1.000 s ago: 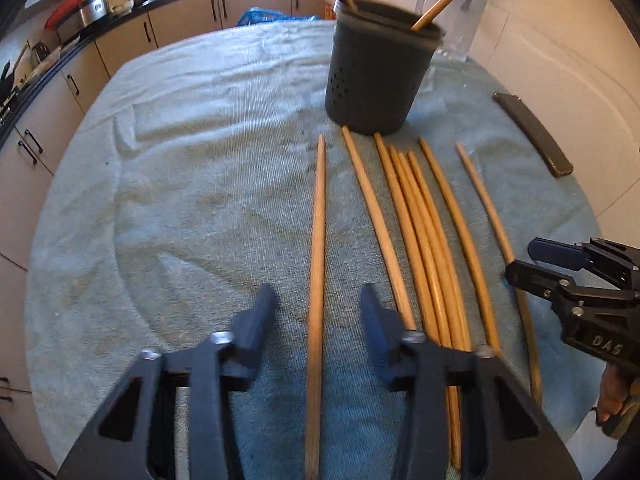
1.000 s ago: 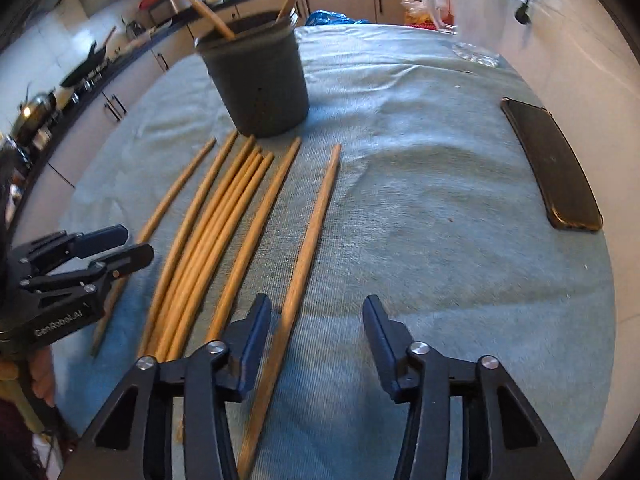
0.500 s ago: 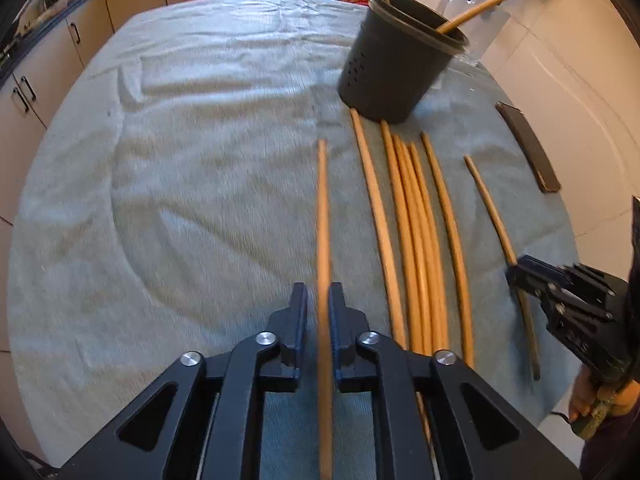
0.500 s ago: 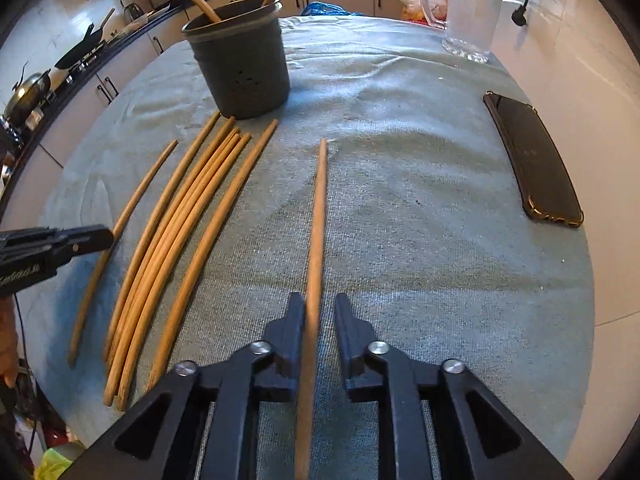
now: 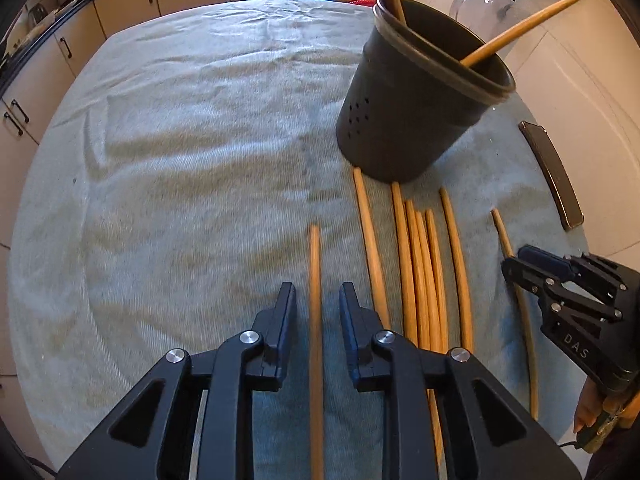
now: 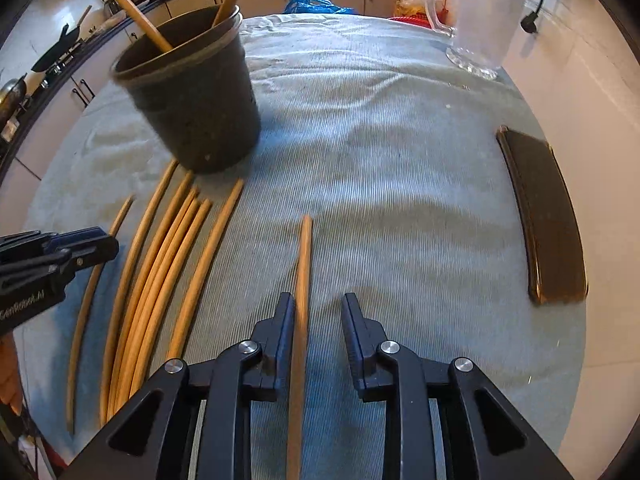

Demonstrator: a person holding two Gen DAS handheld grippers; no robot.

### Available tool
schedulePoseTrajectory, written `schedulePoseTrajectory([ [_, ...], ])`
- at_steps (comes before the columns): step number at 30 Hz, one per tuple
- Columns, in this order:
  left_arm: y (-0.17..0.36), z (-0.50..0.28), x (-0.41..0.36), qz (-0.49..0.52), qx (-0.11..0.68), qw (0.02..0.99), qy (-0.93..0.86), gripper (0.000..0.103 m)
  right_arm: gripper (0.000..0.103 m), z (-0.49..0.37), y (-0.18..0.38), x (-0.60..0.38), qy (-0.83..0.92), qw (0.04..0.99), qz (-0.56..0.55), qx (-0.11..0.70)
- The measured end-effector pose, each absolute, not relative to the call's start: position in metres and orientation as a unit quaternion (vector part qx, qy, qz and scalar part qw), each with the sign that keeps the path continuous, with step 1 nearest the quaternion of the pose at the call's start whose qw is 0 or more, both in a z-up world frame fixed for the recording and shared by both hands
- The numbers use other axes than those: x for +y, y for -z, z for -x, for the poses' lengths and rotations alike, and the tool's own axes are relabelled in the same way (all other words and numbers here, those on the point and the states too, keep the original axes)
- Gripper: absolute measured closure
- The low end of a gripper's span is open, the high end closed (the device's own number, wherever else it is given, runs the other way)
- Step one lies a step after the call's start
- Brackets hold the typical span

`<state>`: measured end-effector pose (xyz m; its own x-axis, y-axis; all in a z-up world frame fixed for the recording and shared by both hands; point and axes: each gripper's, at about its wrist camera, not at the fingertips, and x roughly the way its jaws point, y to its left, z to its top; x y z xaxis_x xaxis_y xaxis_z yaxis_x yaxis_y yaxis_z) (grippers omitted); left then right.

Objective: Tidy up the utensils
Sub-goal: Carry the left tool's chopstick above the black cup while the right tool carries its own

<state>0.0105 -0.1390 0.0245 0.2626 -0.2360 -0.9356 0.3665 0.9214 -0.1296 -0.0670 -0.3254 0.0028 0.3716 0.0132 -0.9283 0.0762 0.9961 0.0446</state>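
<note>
Now | left tool (image 5: 316,292) just opening, apart, leftmost chopstick (image 5: 315,256) between | right tool (image 6: 318,300) likewise, rightmost chopstick (image 6: 305,248) between

In the left wrist view, the grey cloth (image 5: 180,152) is bare over the left half of the frame; a gripper can pass there. The dark holder (image 5: 416,108) stands at upper right, with sticks (image 5: 516,32) leaning out over its rim. Loose chopsticks (image 5: 420,264) fill the lower right. In the right wrist view, a glass jug (image 6: 480,20) stands at upper right and a phone (image 6: 544,216) lies along the right edge.
</note>
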Motion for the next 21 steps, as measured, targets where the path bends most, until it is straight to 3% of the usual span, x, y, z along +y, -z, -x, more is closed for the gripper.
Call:
schedulePoseTrajectory([
  [4,-0.024,-0.01,-0.139,-0.053,0.567,0.799,0.193,0.084,0.082,0.056,-0.004,-0.321,0.026,0.835,-0.036,0.549],
  [5,-0.024,-0.009,-0.139,-0.058,0.561,0.803,0.192,0.099,0.091,0.056,-0.004,-0.32,0.026,0.838,-0.035,0.544],
  [6,-0.024,-0.005,-0.138,-0.063,0.558,0.805,0.192,0.098,0.095,0.057,-0.004,-0.319,0.026,0.841,-0.032,0.54],
  [11,-0.041,0.007,-0.126,-0.045,0.534,0.821,0.195,0.098,0.097,0.067,-0.014,-0.326,0.016,0.856,-0.065,0.513],
  [21,-0.129,0.063,-0.093,-0.017,0.432,0.874,0.222,0.098,0.096,0.129,-0.093,-0.328,0.01,0.912,-0.075,0.404],
])
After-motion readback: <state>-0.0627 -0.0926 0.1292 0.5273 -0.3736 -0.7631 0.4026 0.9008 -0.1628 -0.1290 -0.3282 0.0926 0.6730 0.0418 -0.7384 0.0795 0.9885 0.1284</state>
